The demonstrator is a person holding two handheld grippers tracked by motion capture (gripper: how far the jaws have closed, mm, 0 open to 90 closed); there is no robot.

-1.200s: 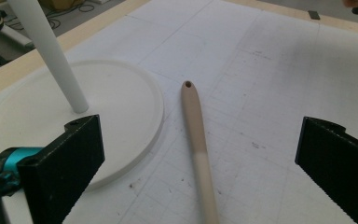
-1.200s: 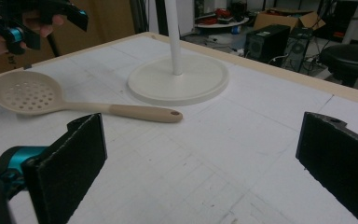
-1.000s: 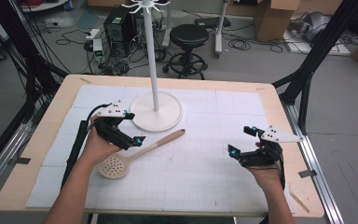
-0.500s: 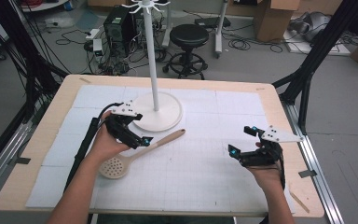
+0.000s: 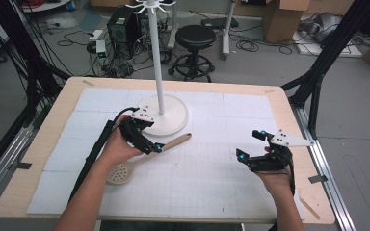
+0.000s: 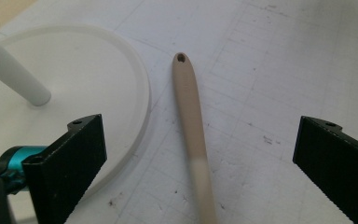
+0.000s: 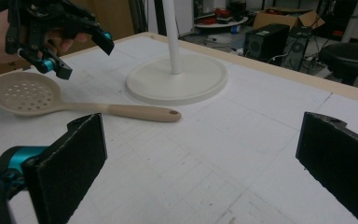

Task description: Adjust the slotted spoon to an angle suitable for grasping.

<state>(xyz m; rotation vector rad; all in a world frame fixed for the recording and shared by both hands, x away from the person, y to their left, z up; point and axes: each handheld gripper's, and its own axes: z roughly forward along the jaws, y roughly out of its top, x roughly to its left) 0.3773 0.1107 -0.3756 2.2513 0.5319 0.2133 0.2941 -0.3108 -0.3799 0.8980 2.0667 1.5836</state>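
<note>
— Where is the spoon with holes [image 5: 147, 157]?
— It lies flat on the white tabletop [image 5: 212, 183], next to the round stand base [image 5: 169, 115].
— What is the left claw [image 5: 149, 139] doing?
— It hangs over the spoon's handle, jaws wide apart, holding nothing.
— And the right claw [image 5: 251, 146]?
— Spread wide too, far from the spoon.
</note>
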